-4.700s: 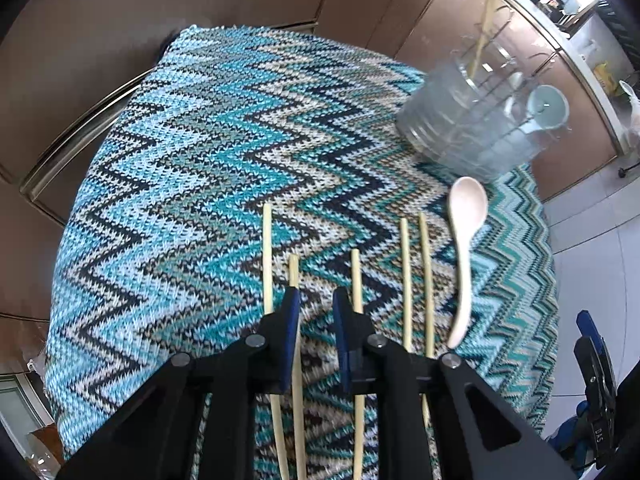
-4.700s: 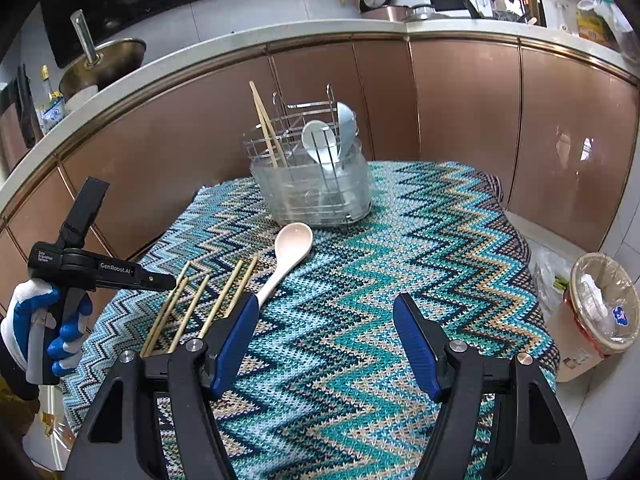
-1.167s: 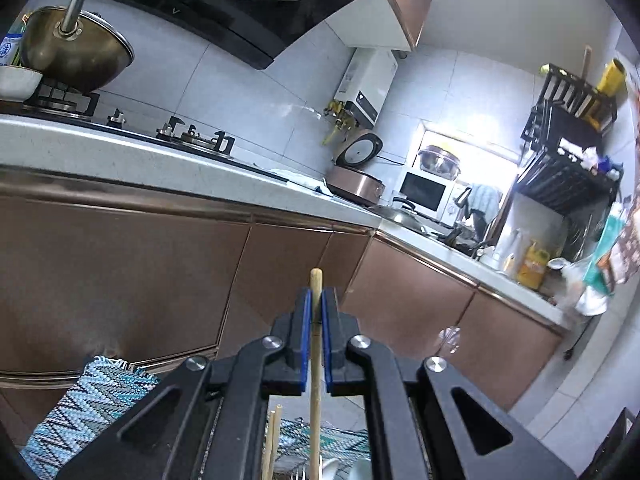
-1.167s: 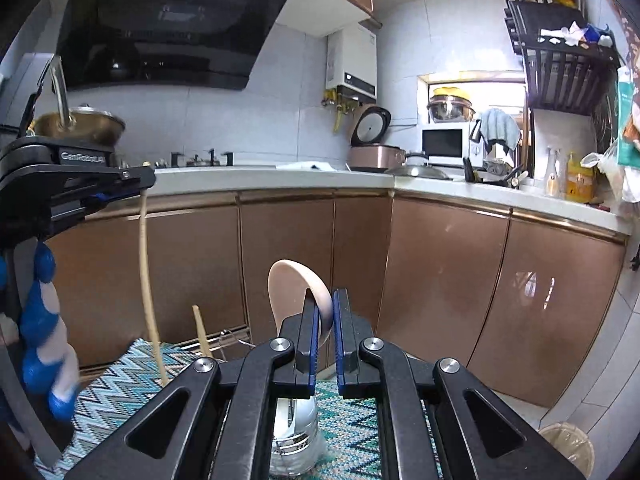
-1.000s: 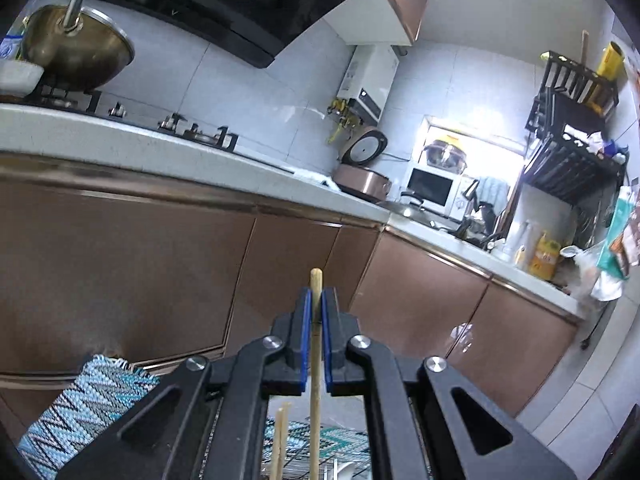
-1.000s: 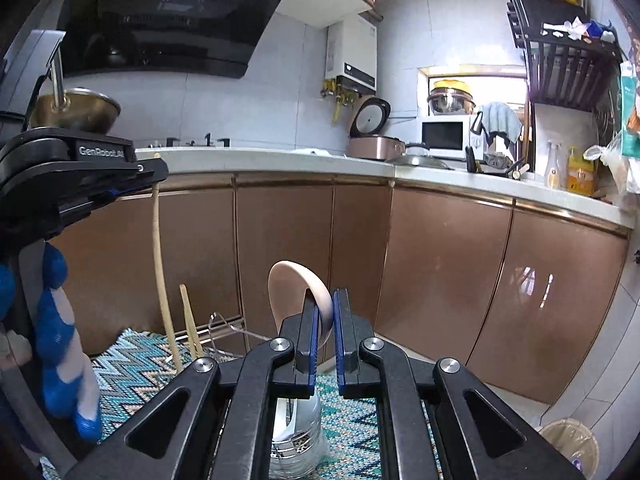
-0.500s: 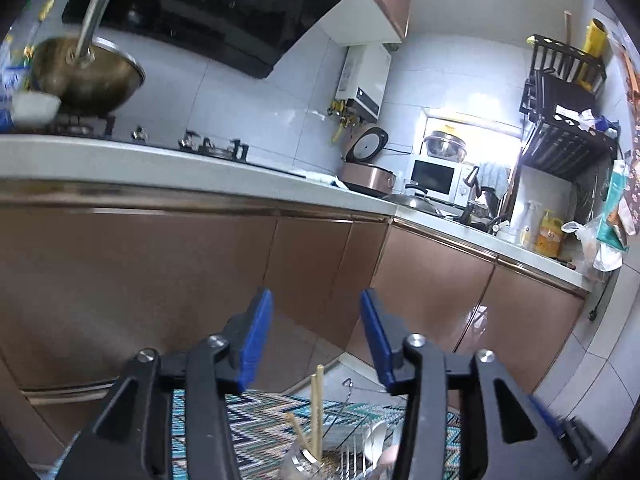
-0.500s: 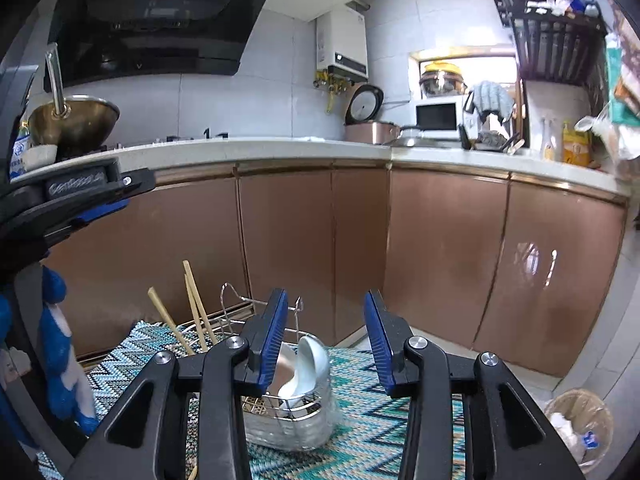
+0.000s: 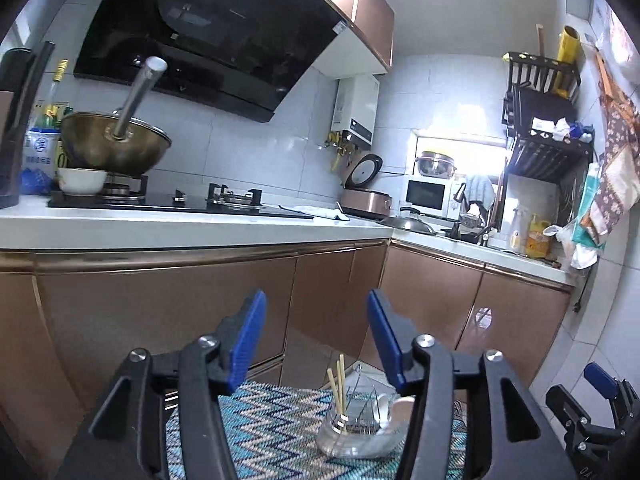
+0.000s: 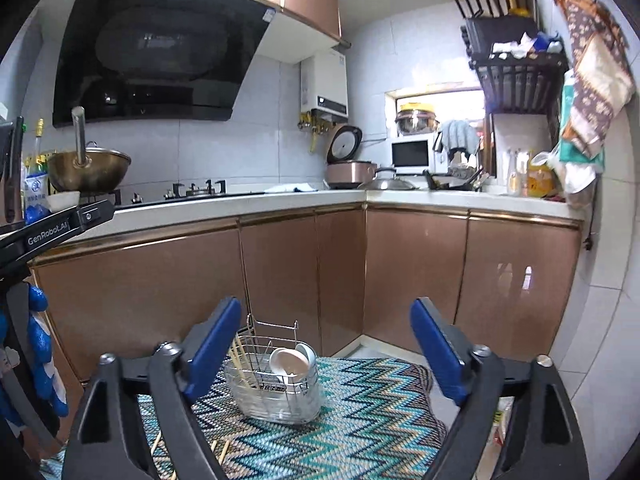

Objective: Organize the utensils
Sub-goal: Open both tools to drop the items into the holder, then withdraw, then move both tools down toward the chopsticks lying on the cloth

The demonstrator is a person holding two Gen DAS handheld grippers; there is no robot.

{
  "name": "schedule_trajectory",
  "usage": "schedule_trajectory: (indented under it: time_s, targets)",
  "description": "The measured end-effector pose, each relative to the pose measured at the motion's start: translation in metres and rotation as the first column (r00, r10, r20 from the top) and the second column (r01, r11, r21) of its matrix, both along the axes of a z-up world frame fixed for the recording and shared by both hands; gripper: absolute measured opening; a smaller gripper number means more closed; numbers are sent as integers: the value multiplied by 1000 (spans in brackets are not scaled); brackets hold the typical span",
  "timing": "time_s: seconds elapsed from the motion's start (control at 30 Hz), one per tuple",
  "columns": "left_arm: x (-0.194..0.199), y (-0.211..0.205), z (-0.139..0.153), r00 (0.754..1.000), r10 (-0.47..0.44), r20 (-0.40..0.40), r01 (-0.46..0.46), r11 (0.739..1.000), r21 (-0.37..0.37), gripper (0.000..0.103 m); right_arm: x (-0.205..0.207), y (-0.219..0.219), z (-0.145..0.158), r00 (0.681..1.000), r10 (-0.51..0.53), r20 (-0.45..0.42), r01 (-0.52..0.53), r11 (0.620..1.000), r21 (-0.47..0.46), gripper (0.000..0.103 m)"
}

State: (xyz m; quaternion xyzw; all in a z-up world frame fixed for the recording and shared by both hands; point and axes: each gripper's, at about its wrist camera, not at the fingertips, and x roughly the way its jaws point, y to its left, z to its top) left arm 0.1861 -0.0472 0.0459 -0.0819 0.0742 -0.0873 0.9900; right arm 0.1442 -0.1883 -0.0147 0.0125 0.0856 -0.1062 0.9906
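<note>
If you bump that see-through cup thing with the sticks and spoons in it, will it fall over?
Probably not easily: the utensil holder looks wide and low on the zigzag cloth. It might slide or wobble, since clear plastic and wire seem light. The chopsticks lean loosely inside, so they would likely rattle or shift.

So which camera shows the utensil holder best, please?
The right wrist view: the utensil holder sits unobstructed between the open fingers, with chopsticks and spoons visible inside. In the left wrist view the same holder is smaller and partly hidden behind a finger.
</note>
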Motion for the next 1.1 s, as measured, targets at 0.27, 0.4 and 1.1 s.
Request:
schedule_trajectory:
  time_s: [0.27,0.4,1.1]
  targets:
    - [-66,34,15,999,6,-34,-5,1000,19,57,-60,13,21,998,0,58,-2,1000,27,103]
    - [-93,48,15,999,19,-46,-17,999,39,58,-89,22,27,996,16,83,-19,999,37,103]
    - [-148,79,1,987,-38,-156,43,999,25,58,-151,47,33,994,87,69,-89,996,17,103]
